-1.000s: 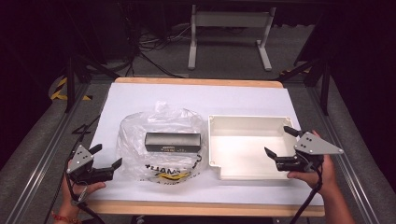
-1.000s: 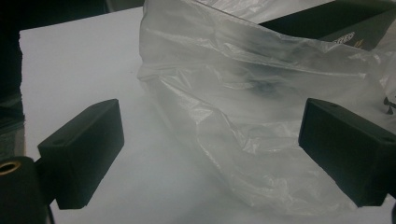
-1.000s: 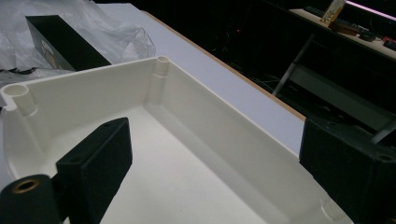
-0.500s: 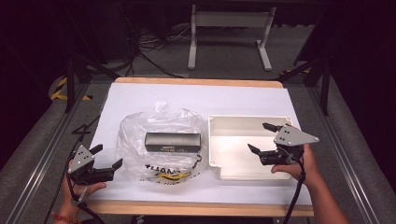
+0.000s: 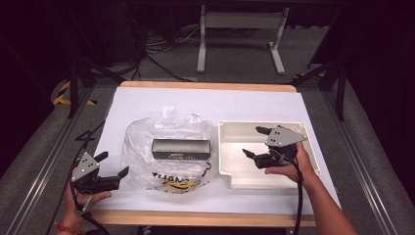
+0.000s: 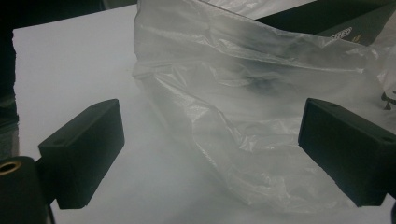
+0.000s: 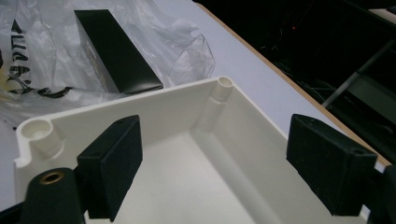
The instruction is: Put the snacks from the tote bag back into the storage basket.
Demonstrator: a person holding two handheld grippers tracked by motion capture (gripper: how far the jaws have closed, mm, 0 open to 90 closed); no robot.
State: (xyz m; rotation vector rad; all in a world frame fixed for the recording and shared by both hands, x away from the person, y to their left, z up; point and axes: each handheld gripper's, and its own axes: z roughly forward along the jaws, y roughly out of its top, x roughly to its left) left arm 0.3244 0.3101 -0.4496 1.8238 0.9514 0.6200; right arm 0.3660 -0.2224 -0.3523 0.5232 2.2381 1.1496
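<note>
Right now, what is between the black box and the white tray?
In the high view, only the crinkled edge of the clear plastic bag lies between the black box and the white tray. The box sits on the bag.

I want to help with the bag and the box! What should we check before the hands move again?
1. Left gripper fingers open with nothing between them: ok.
2. Right gripper open over the white tray, holding nothing; its fingers have just been closing a bit: ok.
3. Black box lies flat inside the clear plastic bag: ok.
4. Bag within the left gripper's reach, just ahead of its fingers: ok.
5. White tray has nothing in it: ok.
6. Which way the bag's opening faces: cannot tell.
</note>
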